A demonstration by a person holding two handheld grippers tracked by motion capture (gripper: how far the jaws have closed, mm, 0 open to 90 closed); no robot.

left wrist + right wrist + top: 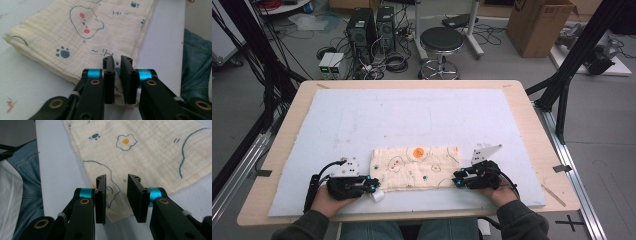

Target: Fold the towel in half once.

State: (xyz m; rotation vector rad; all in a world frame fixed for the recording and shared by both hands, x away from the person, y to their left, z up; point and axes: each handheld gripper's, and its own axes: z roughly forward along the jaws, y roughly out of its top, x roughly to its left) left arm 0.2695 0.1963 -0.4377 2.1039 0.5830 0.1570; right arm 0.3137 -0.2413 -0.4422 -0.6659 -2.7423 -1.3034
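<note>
Cream printed muslin cloth, folded, lies on the pale blue mat at the near edge, left gripper and right gripper at its near corners. Left gripper view: left gripper clenched on the cloth's corner. Right gripper view: right gripper spread, jaws straddling the cloth's corner, not pinching. Best to close fully over all layers before lifting, I'd say.
</note>
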